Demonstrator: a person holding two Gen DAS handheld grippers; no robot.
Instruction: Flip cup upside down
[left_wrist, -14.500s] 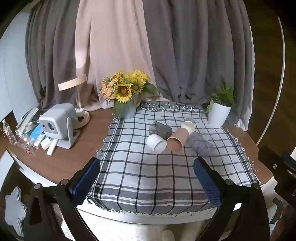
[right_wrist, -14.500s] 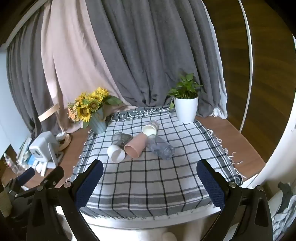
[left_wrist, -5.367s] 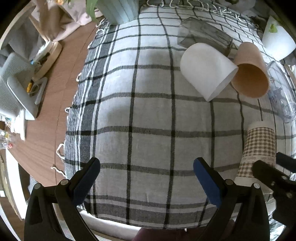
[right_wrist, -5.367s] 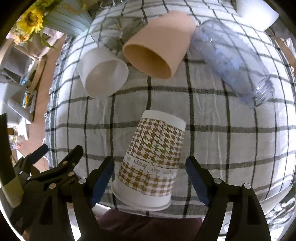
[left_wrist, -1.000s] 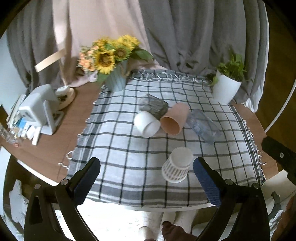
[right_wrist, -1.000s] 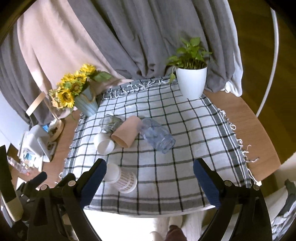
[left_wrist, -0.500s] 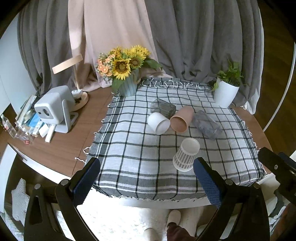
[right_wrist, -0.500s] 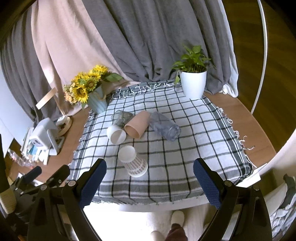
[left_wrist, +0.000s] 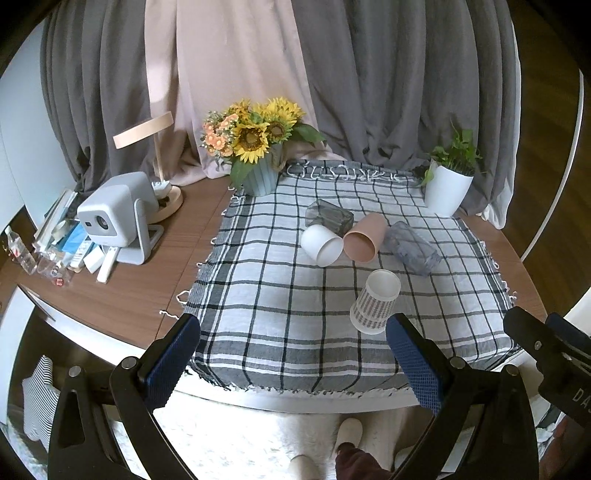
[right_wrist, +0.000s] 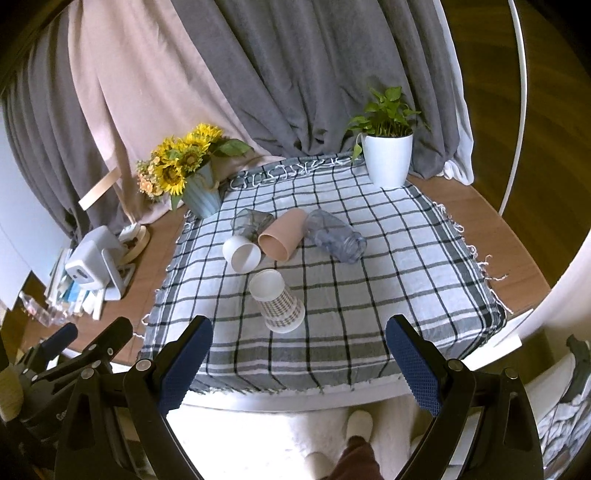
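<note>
Both grippers hang back off the near edge of the tabletop (left_wrist: 122, 295), above a pale rug and the person's slippered feet. The left gripper (left_wrist: 291, 354) has its blue-padded fingers (left_wrist: 171, 360) spread wide apart with nothing between them, and the right gripper (right_wrist: 299, 354) is the same, fingers (right_wrist: 413, 369) wide and holding nothing.

On the near part of the checked cloth (left_wrist: 266, 295) stands the houndstooth paper cup (right_wrist: 277, 302), rim down on the cloth and its white base facing up, free of either gripper; in the left view it (left_wrist: 375, 306) sits just beyond that gripper's right-hand finger.

Past it, toward the middle of the cloth, four more cups lie on their sides in a close cluster: a white cup (left_wrist: 321, 245), a pink cup (left_wrist: 364, 238) just beside it, a smoky grey glass (left_wrist: 328, 218) behind those two, and a clear bluish tumbler (left_wrist: 412, 247) on the right.

At the far corners of the cloth are a sunflower vase (left_wrist: 258, 147) on the left and a potted plant (left_wrist: 448, 181) on the right. Off to the left on bare wood sit a small white projector (left_wrist: 118, 216) and a wooden lamp (left_wrist: 155, 155). Grey and pink curtains (left_wrist: 369, 74) close off the back.
</note>
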